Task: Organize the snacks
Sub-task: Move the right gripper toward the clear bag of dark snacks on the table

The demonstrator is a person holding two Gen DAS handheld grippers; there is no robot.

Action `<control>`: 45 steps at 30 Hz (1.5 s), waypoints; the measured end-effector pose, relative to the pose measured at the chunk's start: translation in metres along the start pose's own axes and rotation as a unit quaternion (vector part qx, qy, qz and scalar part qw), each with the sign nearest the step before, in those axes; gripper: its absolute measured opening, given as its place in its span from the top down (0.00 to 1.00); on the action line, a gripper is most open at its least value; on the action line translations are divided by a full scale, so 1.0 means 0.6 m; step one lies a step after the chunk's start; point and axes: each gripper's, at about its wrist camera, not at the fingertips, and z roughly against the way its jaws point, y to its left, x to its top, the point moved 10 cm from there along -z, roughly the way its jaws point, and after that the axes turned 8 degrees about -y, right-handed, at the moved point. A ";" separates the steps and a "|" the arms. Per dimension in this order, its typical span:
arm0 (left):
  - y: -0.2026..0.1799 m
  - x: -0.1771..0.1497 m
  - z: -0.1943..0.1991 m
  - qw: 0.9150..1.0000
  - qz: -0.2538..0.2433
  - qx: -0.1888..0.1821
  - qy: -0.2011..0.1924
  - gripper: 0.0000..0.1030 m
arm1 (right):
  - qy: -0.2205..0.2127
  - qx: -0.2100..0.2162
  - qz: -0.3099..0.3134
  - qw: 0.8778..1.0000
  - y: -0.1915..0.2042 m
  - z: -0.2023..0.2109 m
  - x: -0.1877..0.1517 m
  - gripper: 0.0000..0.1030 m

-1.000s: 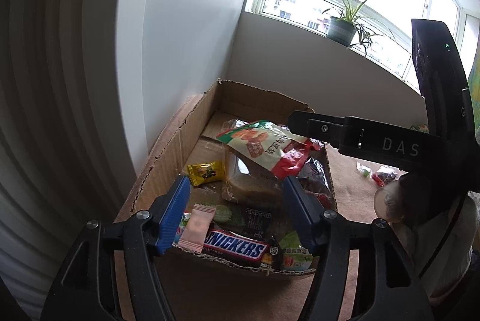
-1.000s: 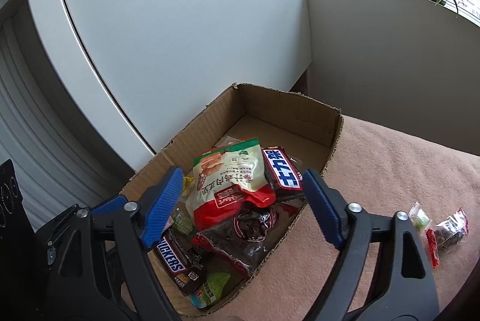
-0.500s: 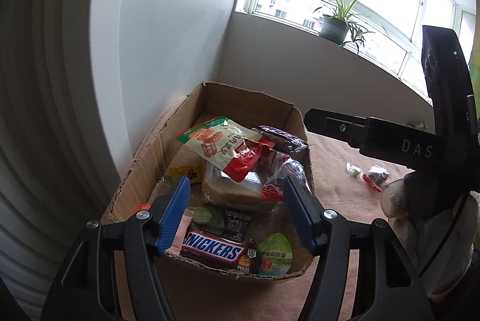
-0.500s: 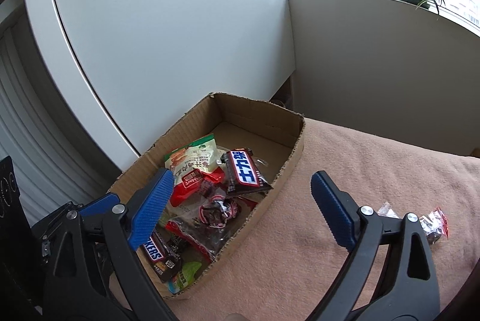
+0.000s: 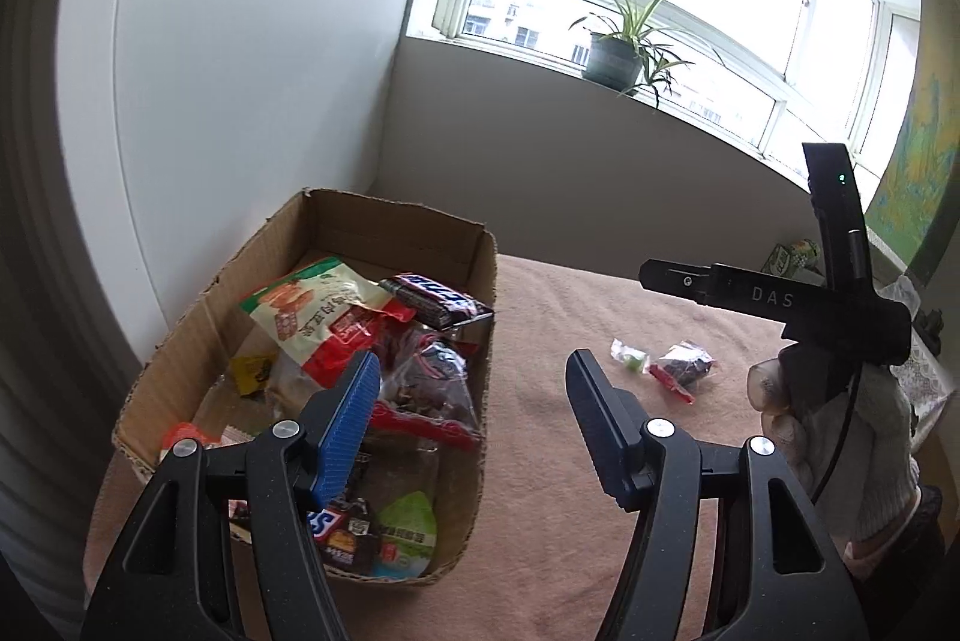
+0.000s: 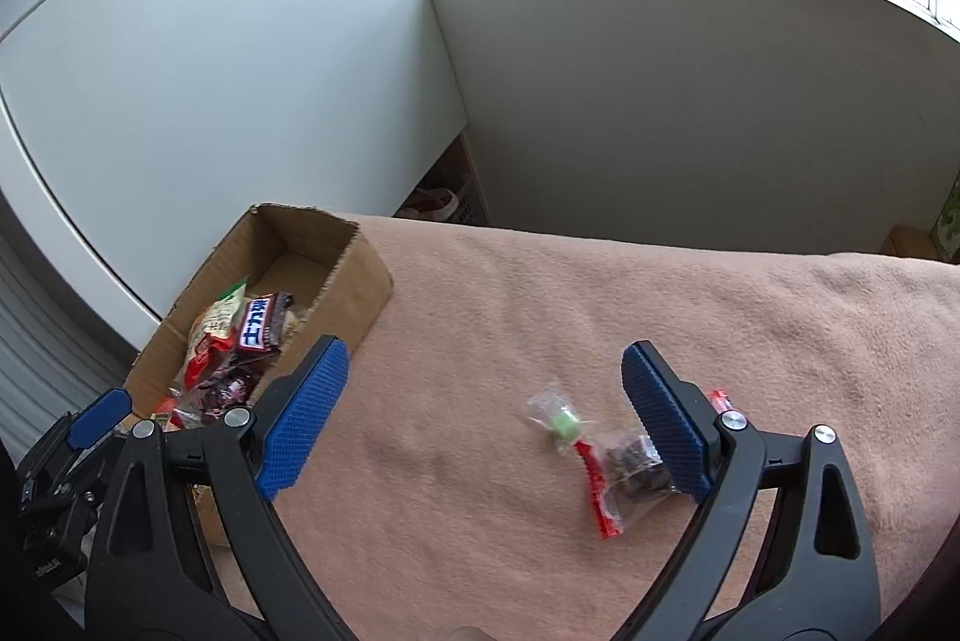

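- Cardboard box point(image 5: 336, 245) sits at the left edge of a surface covered in a pinkish-tan blanket point(image 6: 600, 317), its top open and its far end against the white wall panel.
- Snacks fill the box: a red-and-green pouch point(image 5: 324, 311) lies on top toward the middle, a dark bar with blue-and-white lettering point(image 5: 435, 299) rests just beside it against the right wall, and a Snickers bar point(image 5: 327, 524) and a green round-labelled packet point(image 5: 405, 527) lie at the near end.
- Two loose items remain on the blanket, well apart from the box: a small clear-wrapped green candy point(image 6: 561, 422) and, touching it, a clear packet of dark pieces with a red strip point(image 6: 630, 473).
- Left gripper point(image 5: 474, 419) hangs with its jaws spread wide and holds nothing, one finger over the box, the other over the blanket.
- Right gripper point(image 6: 483, 419) is also wide and empty, straddling the two loose items, its right finger just over the dark packet.
- Potted plant point(image 5: 618, 53) stands on the windowsill.
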 end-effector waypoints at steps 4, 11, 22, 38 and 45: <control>-0.033 -0.003 -0.013 1.000 -0.008 -0.009 0.004 0.38 | 0.021 -0.004 -0.036 0.999 -0.053 -0.017 -0.004 0.20; -0.066 -0.011 -0.027 1.000 -0.017 -0.018 0.013 0.38 | 0.083 -0.019 -0.022 0.996 -0.069 -0.078 -0.032 0.56; -0.070 -0.024 -0.037 0.999 -0.016 -0.024 0.028 0.38 | 0.116 -0.061 -0.006 0.991 -0.085 -0.131 -0.062 0.68; -0.092 -0.029 -0.041 0.999 -0.012 -0.037 0.034 0.38 | 0.141 0.007 -0.002 0.990 -0.069 -0.052 -0.112 0.69; -0.119 -0.033 -0.051 0.998 -0.017 -0.045 0.040 0.38 | 0.125 0.024 -0.002 0.992 -0.076 0.032 -0.140 0.70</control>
